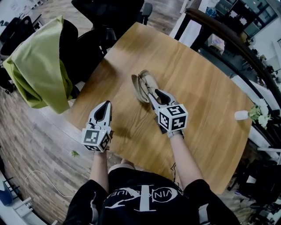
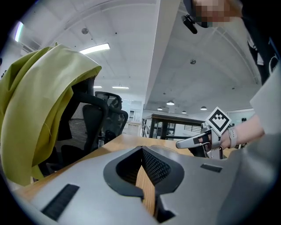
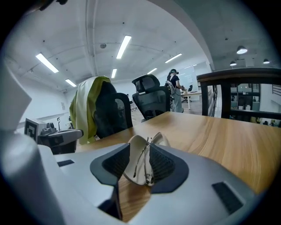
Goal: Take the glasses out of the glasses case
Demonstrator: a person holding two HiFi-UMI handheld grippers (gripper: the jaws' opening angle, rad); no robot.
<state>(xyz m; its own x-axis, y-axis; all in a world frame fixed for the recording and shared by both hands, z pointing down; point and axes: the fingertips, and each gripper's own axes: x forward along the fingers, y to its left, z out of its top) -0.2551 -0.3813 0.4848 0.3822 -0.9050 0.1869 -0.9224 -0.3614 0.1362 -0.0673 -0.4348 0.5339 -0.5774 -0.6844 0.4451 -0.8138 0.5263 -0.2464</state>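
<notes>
An open beige glasses case (image 1: pixel 141 88) lies mid-table on the wooden table (image 1: pixel 210 105). My right gripper (image 1: pixel 153 94) reaches into it from the near side. In the right gripper view, thin metal-framed glasses (image 3: pixel 147 165) stand folded between the ribbed pads (image 3: pixel 161 163), with the case's shell (image 3: pixel 133 154) just behind them. The jaws are shut on the glasses. My left gripper (image 1: pixel 104 107) hovers near the table's left edge, apart from the case, shut with nothing in it; only a thin strip of wood shows between its pads (image 2: pixel 153 166).
A black office chair draped with a yellow-green jacket (image 1: pixel 41 66) stands left of the table, with more black chairs (image 1: pixel 109 13) beyond. A small white vase of flowers (image 1: pixel 252 113) sits at the table's right edge. A dark rail (image 1: pixel 228 39) runs behind.
</notes>
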